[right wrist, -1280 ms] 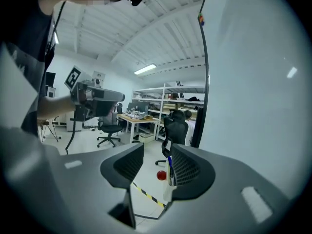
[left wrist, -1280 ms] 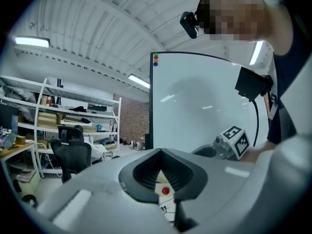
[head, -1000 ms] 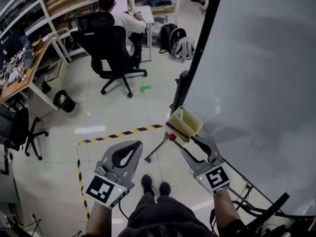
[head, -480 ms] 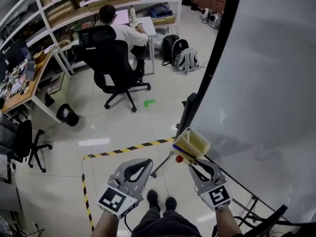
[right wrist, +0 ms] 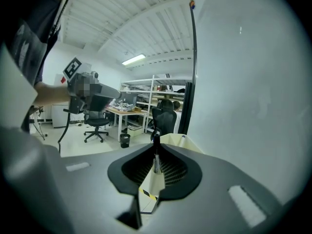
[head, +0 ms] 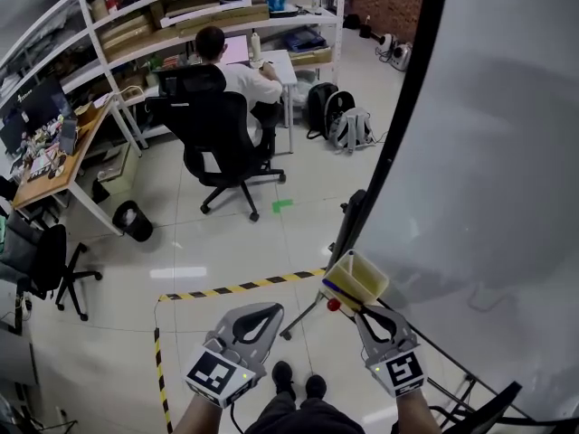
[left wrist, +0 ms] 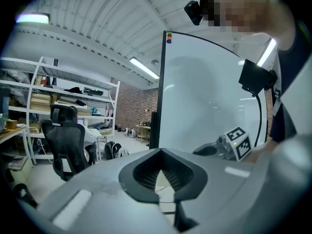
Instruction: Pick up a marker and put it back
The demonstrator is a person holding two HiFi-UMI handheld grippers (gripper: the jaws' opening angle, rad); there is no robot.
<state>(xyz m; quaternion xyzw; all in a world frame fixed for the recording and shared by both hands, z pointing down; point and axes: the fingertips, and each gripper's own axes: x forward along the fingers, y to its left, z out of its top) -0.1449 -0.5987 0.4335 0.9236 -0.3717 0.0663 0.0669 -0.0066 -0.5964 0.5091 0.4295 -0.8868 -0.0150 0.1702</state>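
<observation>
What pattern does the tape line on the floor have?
Yellow and black diagonal stripes on the tape; the head view shows it best.

At our right stands the whiteboard [head: 488, 152], with a box [head: 355, 278] on its left edge. Just before the box, the right tongs [head: 360, 306] – jaws just closing – pinch a marker [right wrist: 155, 155]; the left tongs [head: 274, 308] hang leftward. Beyond the floor tape [head: 240, 287], a person [head: 237, 75] sits on a chair [head: 226, 143] at a table [head: 276, 61] – backpacks [head: 348, 127] to its right.
</observation>
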